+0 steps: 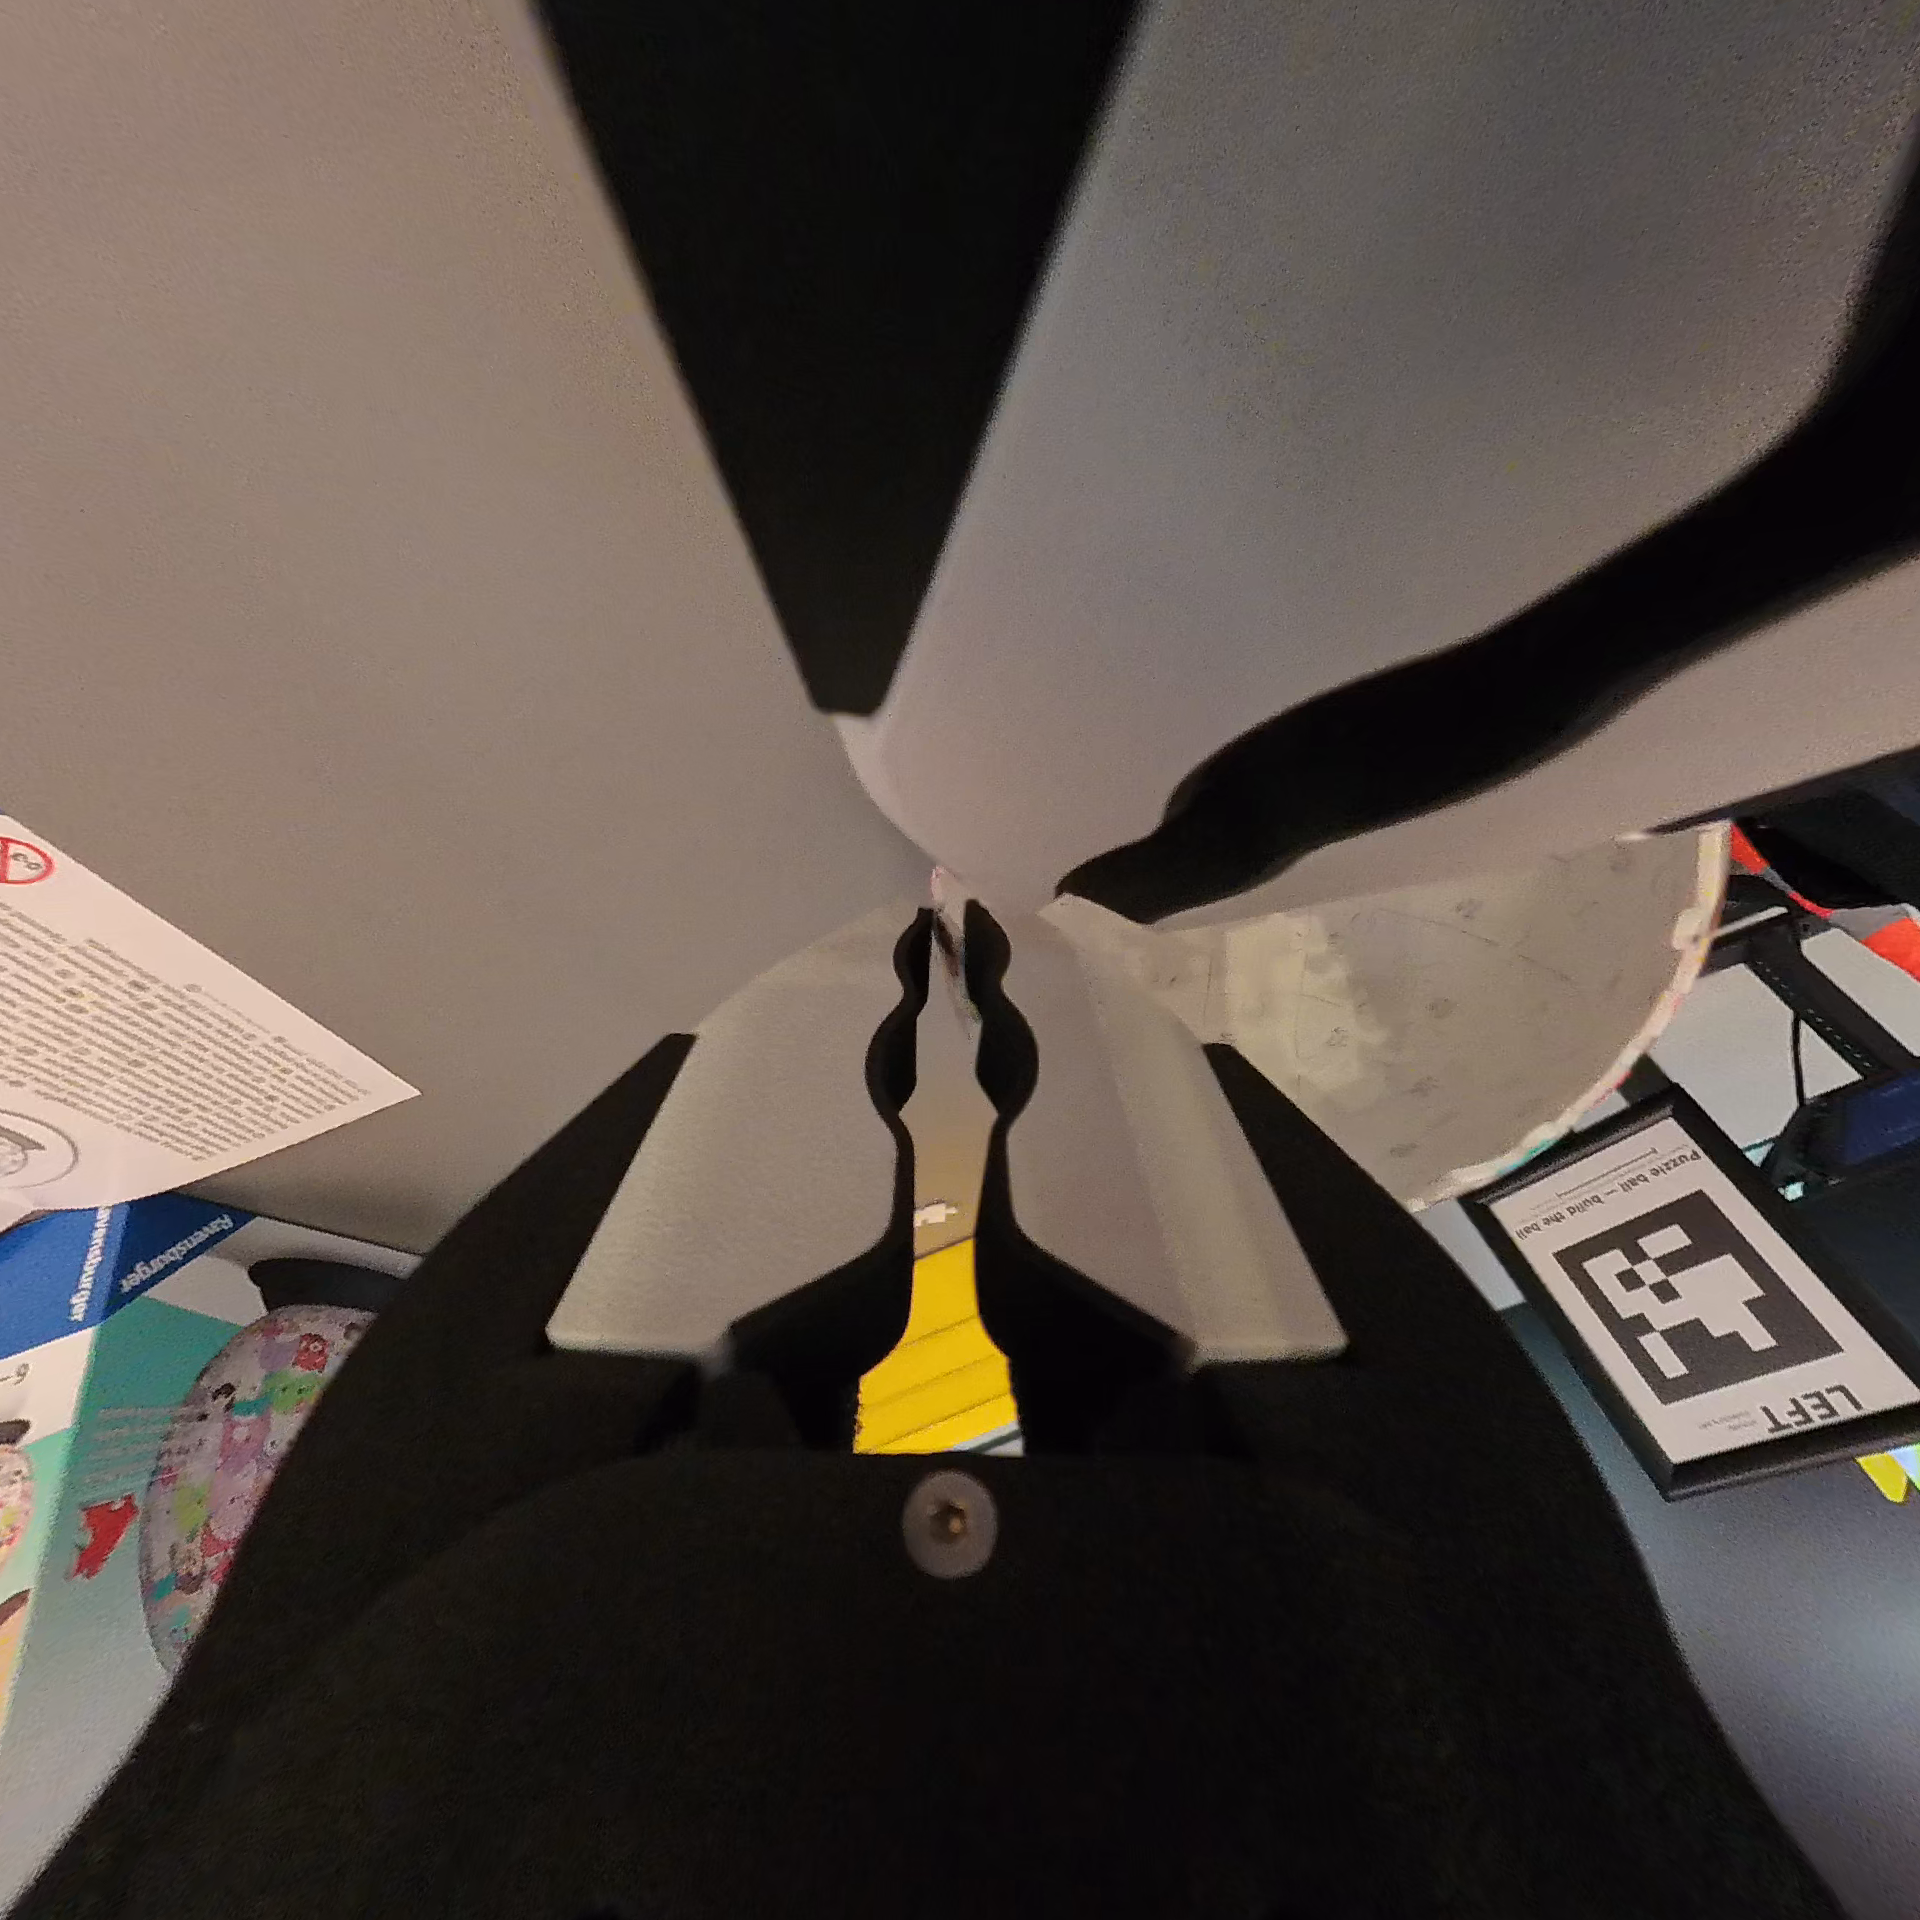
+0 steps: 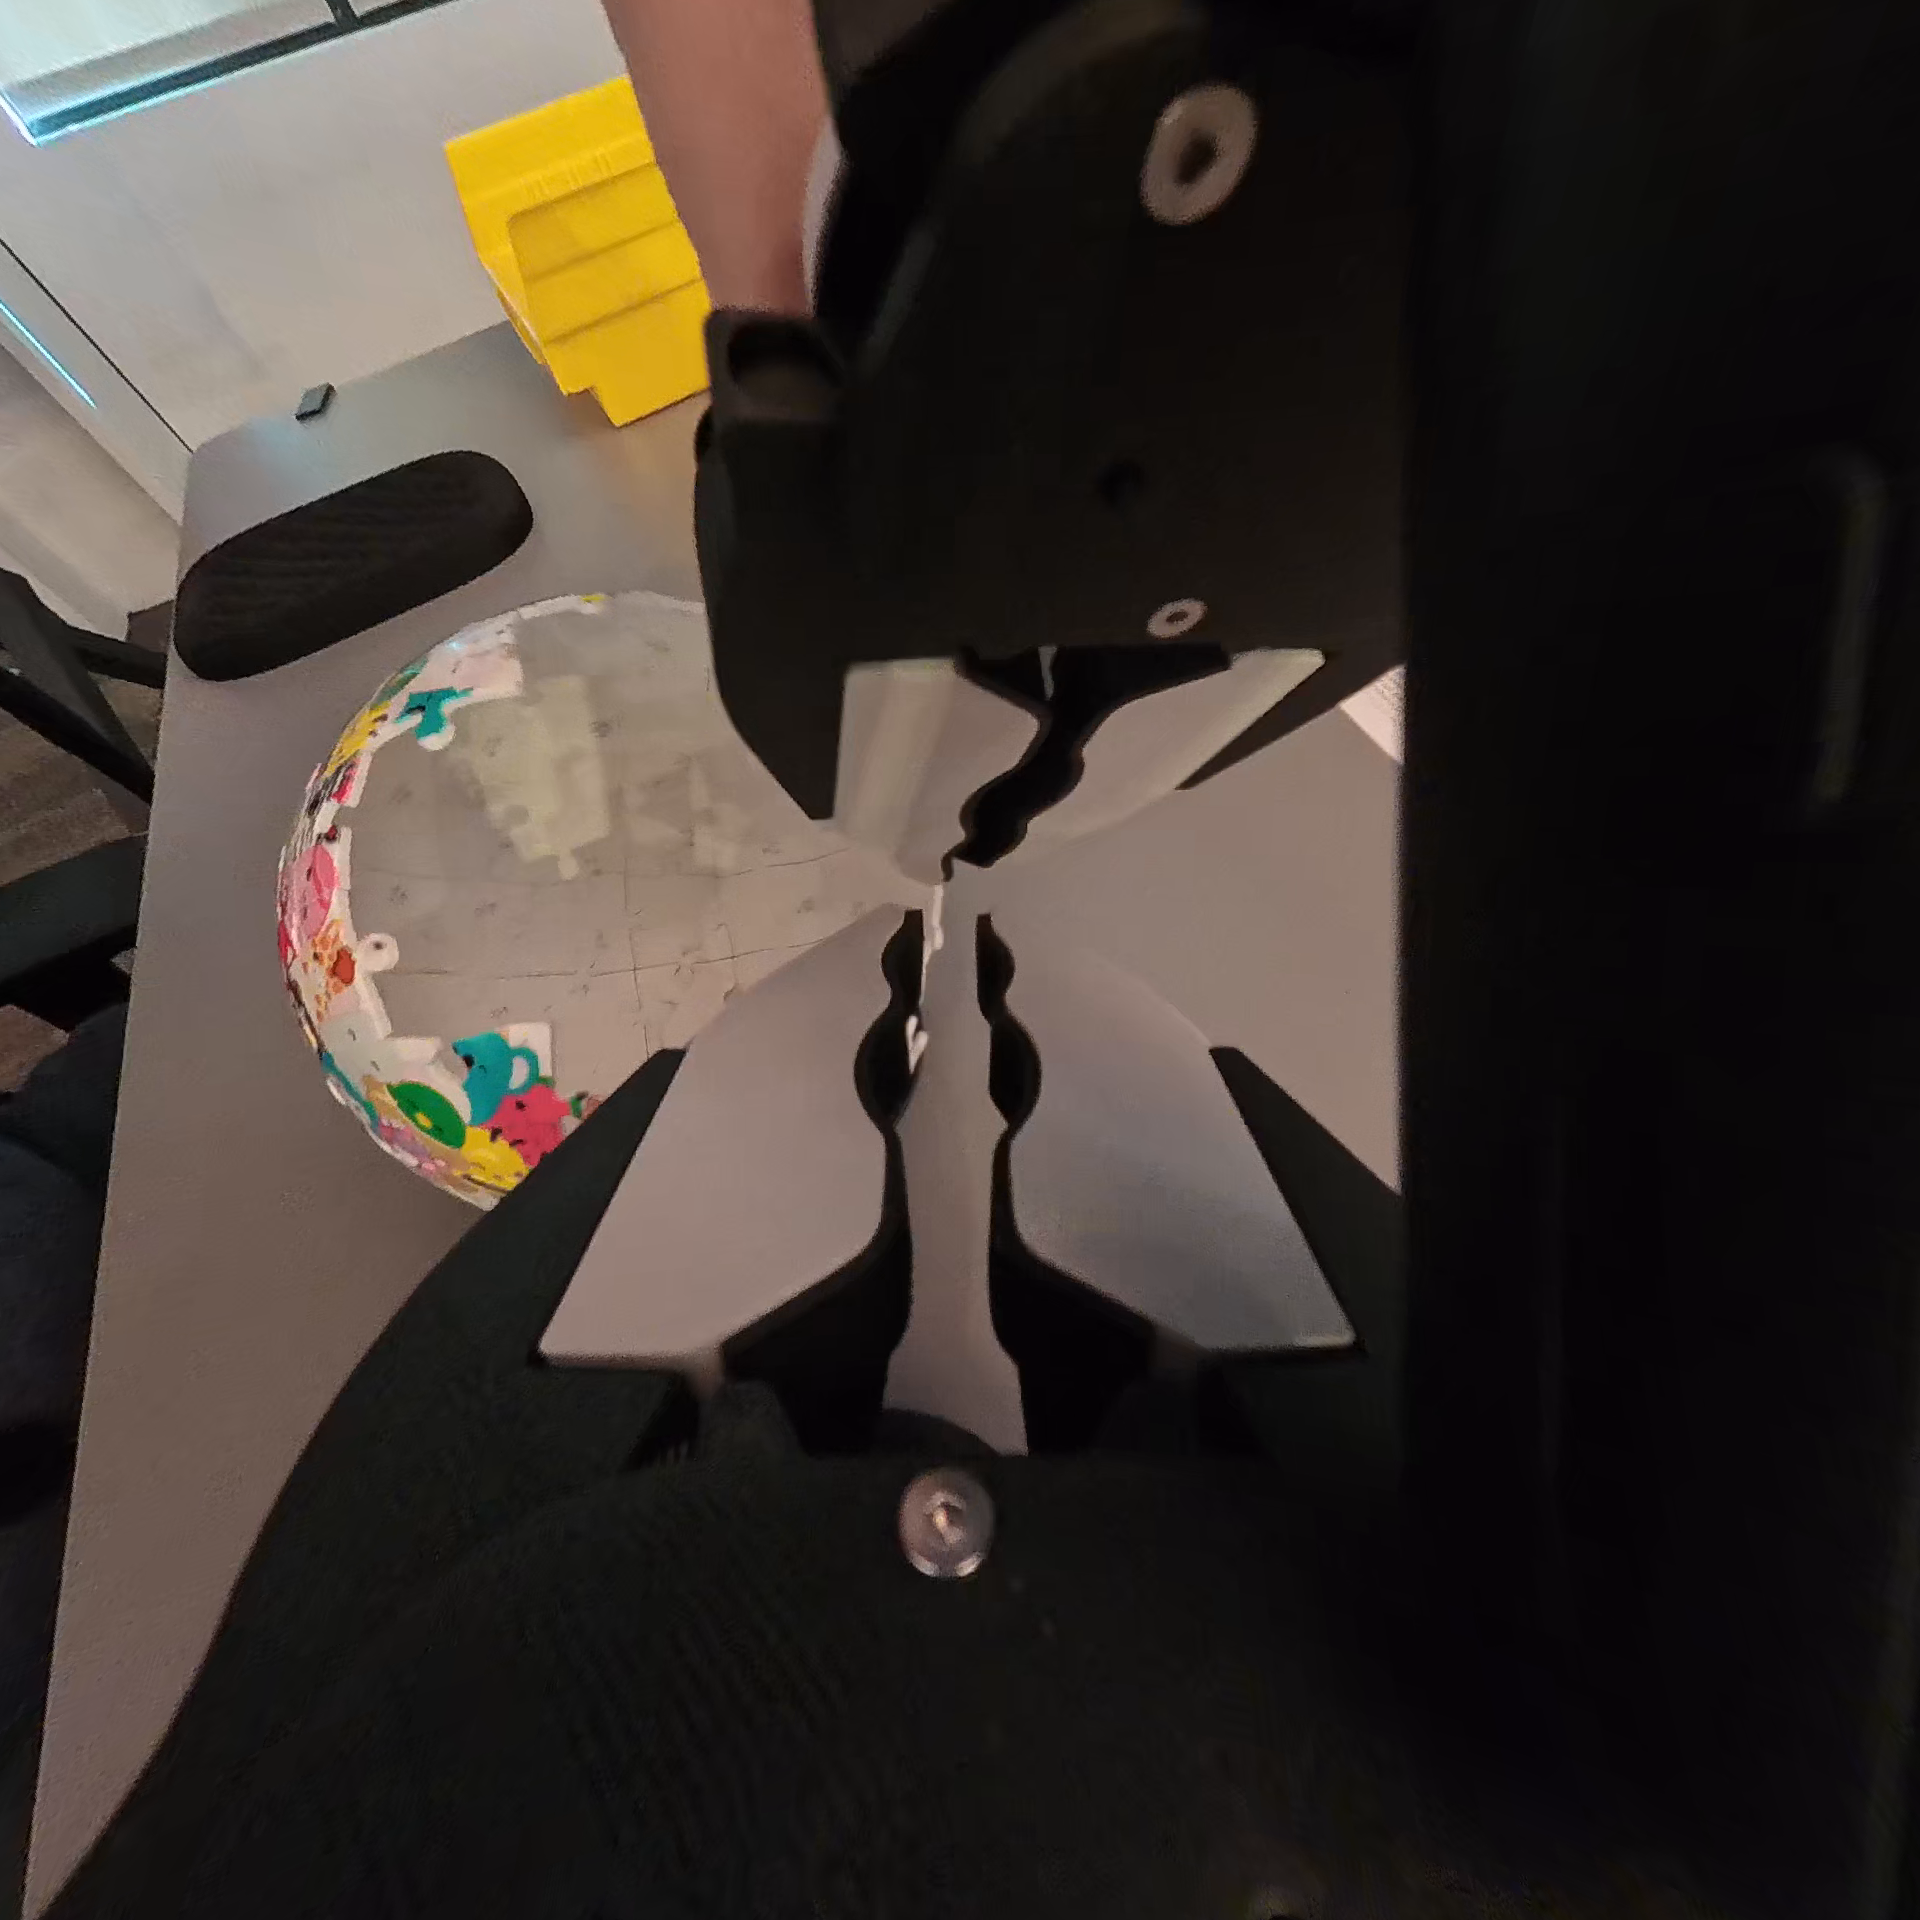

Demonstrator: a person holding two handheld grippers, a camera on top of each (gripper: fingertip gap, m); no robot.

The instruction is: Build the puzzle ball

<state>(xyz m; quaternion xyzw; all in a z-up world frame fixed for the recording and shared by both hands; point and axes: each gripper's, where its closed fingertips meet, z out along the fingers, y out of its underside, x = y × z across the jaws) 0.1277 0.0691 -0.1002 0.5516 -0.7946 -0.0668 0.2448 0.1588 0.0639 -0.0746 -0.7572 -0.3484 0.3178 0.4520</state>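
A half-built puzzle ball (image 2: 520,883) lies on the grey table (image 2: 260,1351), its pale hollow inside facing me and its colourful rim at the left; it also shows in the left wrist view (image 1: 1455,1018). My two grippers meet tip to tip just right of it. My left gripper (image 1: 951,925) is shut on a thin puzzle piece (image 1: 948,961), seen edge-on. My right gripper (image 2: 945,935) is closed around a thin white piece edge (image 2: 932,914). The left gripper comes in from above in the right wrist view (image 2: 951,862). The right gripper reaches in from the upper right in the left wrist view (image 1: 1060,894).
A yellow bin (image 2: 582,249) stands at the table's far end, with a black padded rest (image 2: 353,561) near the ball. The puzzle box (image 1: 125,1455) and an instruction sheet (image 1: 156,1018) lie at the left. A framed marker card (image 1: 1704,1309) is at the right. A person's forearm (image 2: 717,156) shows above. Across from one pair of fingers to the other is roughly 4 cm.
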